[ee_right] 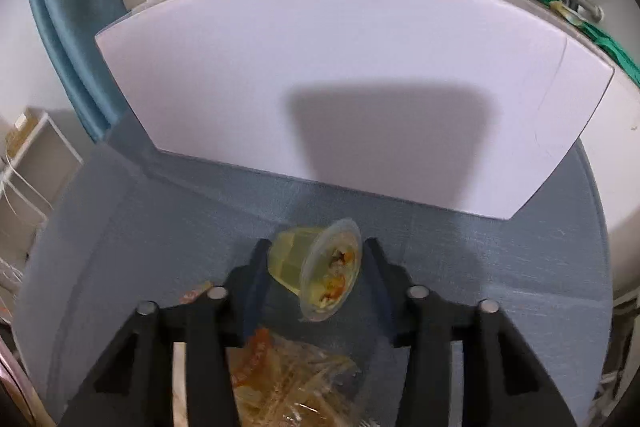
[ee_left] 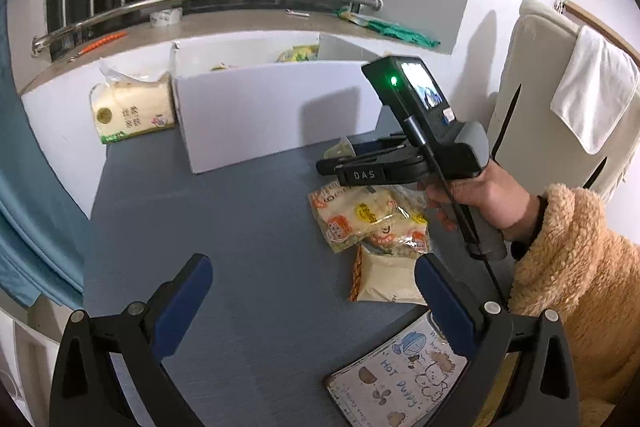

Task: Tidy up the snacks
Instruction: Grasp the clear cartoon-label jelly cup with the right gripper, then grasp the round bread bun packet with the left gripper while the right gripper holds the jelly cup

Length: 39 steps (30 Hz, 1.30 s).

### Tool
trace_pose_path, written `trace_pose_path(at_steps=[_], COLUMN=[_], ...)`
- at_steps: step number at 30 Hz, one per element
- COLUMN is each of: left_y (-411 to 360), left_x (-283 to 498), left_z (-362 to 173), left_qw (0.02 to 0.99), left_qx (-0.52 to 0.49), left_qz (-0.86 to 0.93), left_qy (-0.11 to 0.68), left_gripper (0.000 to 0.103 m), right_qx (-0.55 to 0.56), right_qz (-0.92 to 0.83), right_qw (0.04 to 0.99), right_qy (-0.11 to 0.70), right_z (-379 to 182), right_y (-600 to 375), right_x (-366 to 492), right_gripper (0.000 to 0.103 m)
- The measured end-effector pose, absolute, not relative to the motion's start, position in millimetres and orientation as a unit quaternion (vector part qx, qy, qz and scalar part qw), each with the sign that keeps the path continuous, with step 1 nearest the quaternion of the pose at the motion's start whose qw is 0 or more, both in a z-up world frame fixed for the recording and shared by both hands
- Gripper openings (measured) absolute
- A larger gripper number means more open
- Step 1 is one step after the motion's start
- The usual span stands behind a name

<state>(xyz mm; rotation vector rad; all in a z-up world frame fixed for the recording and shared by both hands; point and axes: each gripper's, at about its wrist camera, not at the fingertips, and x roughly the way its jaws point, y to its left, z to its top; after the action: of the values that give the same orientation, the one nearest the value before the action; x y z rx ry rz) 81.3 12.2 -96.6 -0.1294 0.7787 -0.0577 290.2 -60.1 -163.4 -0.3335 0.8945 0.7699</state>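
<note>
The right tool (ee_right: 316,259) pinched a small clear plastic jelly cup (ee_right: 320,271) tipped sideways, just short of the white cardboard box (ee_right: 320,75) straight ahead, while the left tool (ee_left: 312,291) hung spread and farther back.

My left gripper (ee_left: 312,287) has bare table (ee_left: 208,211) ahead, centre and lower left of frame. The white box (ee_left: 272,115) walls off the far side, tissue pack (ee_left: 132,111) beside it. Snack bags (ee_left: 372,219) and my right gripper (ee_left: 332,167) crowd the right; a phone (ee_left: 400,379) lies at lower right.
</note>
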Motion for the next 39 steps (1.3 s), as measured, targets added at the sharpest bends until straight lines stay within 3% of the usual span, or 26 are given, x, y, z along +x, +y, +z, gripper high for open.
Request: trace_pose_path(at_steps=[13, 26, 29, 30, 39], left_y=[-11, -22, -23, -24, -20], left_x=[142, 212, 217, 218, 189], left_z=[-116, -152, -160, -160, -111], left_qw=[0.898, 0.854, 0.849, 0.855, 0.908], left_qx=[-0.07, -0.149, -0.154, -0.143, -0.088], left_qz=[-0.069, -0.043, -0.057, -0.057, -0.051], left_qy=[0.43, 0.497, 0.502, 0.496, 0.406], left_gripper=[0.103, 0.103, 0.097, 0.077, 0.077], right_qx=[-0.083, 0.001, 0.013, 0.014, 0.025], right_qz=[0.396, 0.39, 0.389, 0.388, 0.379], right_qw=[0.841, 0.87, 0.871, 0.871, 0.874], right_qy=[0.36, 0.303, 0.3, 0.302, 0.302], right_z=[-111, -63, -65, -66, -70], right_y=[-119, -204, -219, -222, -238], right_x=[250, 204, 197, 195, 190], right_gripper=[0.049, 0.049, 0.049, 0.049, 0.049])
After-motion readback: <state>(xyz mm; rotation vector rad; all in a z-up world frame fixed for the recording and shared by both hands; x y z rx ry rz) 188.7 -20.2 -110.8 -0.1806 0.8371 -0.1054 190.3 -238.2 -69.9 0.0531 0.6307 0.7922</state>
